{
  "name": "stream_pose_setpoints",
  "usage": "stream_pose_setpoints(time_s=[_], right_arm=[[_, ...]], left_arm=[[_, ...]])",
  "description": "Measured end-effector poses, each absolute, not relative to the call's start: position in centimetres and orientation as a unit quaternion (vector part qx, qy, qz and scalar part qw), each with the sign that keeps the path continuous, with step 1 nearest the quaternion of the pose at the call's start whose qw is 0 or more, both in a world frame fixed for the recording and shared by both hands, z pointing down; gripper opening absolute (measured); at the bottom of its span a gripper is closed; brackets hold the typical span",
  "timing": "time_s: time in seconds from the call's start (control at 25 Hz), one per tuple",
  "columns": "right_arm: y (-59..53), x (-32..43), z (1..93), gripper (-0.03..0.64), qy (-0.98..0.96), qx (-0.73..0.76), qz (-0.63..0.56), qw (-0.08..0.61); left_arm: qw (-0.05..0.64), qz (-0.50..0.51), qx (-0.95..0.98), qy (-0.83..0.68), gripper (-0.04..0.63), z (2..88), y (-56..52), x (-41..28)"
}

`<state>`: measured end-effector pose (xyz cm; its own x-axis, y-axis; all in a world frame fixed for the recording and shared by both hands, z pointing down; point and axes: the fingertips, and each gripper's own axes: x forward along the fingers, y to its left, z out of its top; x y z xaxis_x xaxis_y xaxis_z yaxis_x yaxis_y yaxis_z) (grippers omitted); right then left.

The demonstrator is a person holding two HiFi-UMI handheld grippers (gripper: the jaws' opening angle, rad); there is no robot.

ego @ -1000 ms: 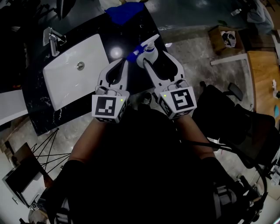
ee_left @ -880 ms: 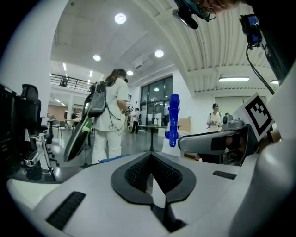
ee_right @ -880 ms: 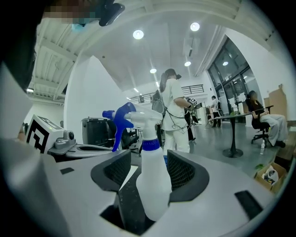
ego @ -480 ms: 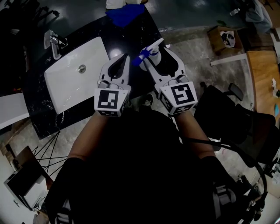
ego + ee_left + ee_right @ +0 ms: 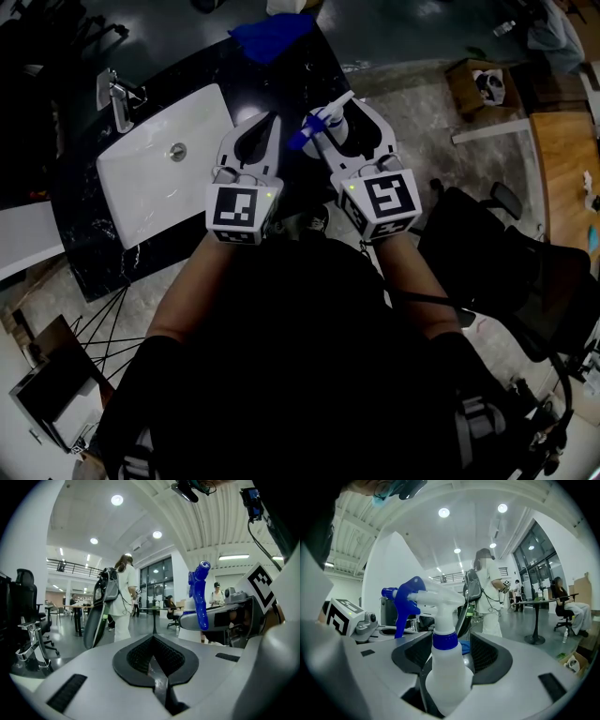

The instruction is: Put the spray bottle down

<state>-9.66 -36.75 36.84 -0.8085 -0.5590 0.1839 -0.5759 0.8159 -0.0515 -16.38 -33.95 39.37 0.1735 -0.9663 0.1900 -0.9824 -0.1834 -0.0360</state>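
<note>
The fingers of our right gripper (image 5: 342,122) have just been spreading, the spray bottle (image 5: 449,672) upright and loose between them; those of our left gripper (image 5: 265,127) are pressed together, empty

We see the spray bottle (image 5: 446,667) standing upright in the middle of the right gripper view. It has a white body, a blue collar, and a white head with a blue trigger and nozzle pointing frame-left. In the head view it sits upper centre, between the jaws of the right gripper (image 5: 349,120), which have just been opening and stand clear of its sides.
</note>
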Motion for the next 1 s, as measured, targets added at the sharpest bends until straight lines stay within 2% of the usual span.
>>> stream_pose_setpoints(time_s=[0.56, 1.0], right_arm=[[-36.8, -10.3, 36.6, 0.196, -0.95, 0.298, 0.034, 0.086], [-36.9, -10.9, 35.3, 0.193, -0.95, 0.301, 0.023, 0.08]], left_arm=[[0.042, 0.102, 0.762, -0.638, -0.003, 39.4, -33.8, -16.5], [0.041, 0.077, 0.762, -0.642, -0.003, 38.0, -33.3, -17.2]])
